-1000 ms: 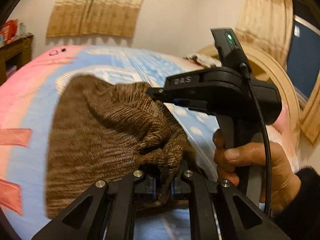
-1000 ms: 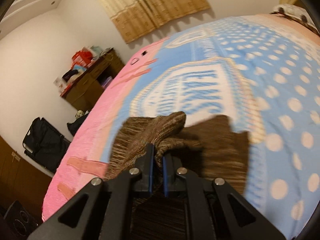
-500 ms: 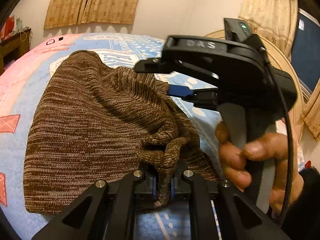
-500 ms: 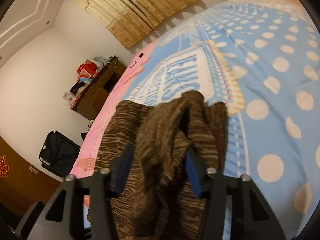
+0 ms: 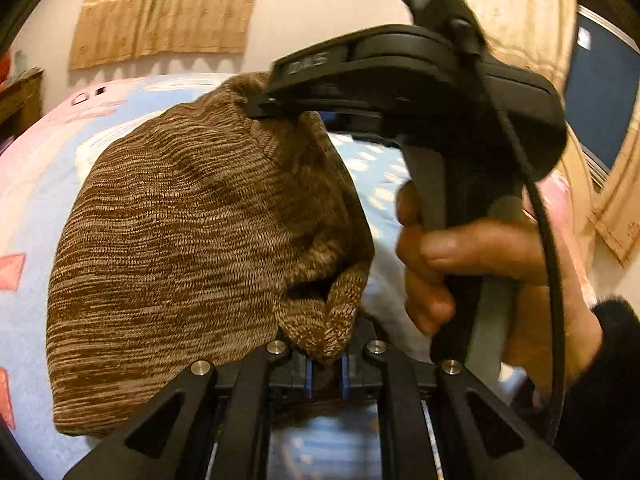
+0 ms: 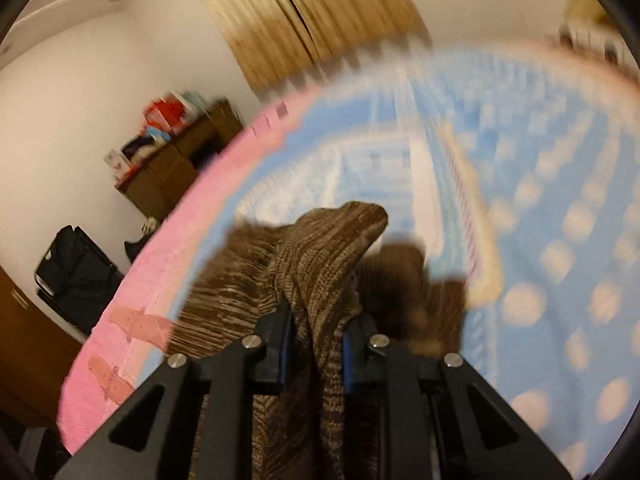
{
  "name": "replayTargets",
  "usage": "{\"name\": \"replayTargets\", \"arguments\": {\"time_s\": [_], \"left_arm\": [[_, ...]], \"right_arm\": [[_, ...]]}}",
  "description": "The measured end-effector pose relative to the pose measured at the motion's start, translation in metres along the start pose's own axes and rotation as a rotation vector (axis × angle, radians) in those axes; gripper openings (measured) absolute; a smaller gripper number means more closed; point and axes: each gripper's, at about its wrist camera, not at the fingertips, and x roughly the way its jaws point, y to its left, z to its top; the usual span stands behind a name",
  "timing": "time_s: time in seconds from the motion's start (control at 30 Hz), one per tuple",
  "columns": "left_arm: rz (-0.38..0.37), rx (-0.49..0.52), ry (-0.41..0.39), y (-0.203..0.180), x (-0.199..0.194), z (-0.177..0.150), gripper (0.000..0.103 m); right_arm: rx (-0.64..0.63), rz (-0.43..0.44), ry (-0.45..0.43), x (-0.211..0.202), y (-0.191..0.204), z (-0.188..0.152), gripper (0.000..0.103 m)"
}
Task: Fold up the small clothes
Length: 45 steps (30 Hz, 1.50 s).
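1. Bedroom setting: a bedspread [image 5: 36, 200] in blue with white dots and a pink border covers the bed, tan curtains [image 5: 160, 12] hang on the far wall, and a cluttered wooden dresser [image 6: 176, 168] stands off the bed's pink side.
2. On that bedspread lies the brown knit garment [image 5: 180, 248], part resting flat, part lifted between the two tools.
3. Left gripper [image 5: 326, 364]: its jaws are pressed together on a bunched corner of the knit at the near edge.
4. Right gripper [image 6: 316, 344]: its jaws are closing, with a thick fold of the same knit between the blue pads; in the right wrist view the cloth fills the gap and looks pinched. A hand [image 5: 480, 272] holds this tool, seen from the left wrist camera.
5. Handling, as I judge it: the knit is soft, light and stretchy, not fragile; it sags and bunches, so it will slump if held by one point. Corners or the hem give the best hold.
6. Orientation: the cloth hangs draped between the far grip and the near grip, so its stretched line runs away from the left camera. Its true long axis is hard to tell while it is bunched.
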Motion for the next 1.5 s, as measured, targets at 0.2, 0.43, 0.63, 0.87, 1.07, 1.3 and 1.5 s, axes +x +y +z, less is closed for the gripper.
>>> {"name": "replayTargets", "arguments": {"time_s": [0.2,0.43,0.63,0.87,1.07,1.3,1.5], "left_arm": [[0.027,0.010,0.065,-0.003,0.014,-0.008,0.009],[-0.018,0.051,0.182,0.001,-0.019,-0.018,0.009],[-0.016,-0.054,0.124,0.033,-0.062,-0.032,0.009],[0.072,-0.207,0.060,0.072,-0.077,-0.022,0.010],[0.169,-0.167,0.056,0.077,-0.053,-0.002,0.010],[0.197,-0.187,0.056,0.110,-0.048,-0.033,0.009],[0.190,-0.185,0.094,0.111,-0.069,-0.030,0.010]], "right_arm": [[-0.064,-0.143,0.135,0.021,-0.027,-0.017,0.030],[0.165,-0.166,0.001,-0.043,-0.072,-0.037,0.059],[0.117,-0.065,0.018,-0.109,-0.039,-0.069,0.058],[-0.056,-0.057,0.101,-0.094,0.028,-0.103,0.057],[0.115,-0.093,0.206,-0.056,0.008,-0.118,0.013],[0.354,0.147,0.250,-0.071,-0.034,-0.144,0.009],[0.320,0.066,0.239,-0.093,-0.046,-0.132,0.028]]}}
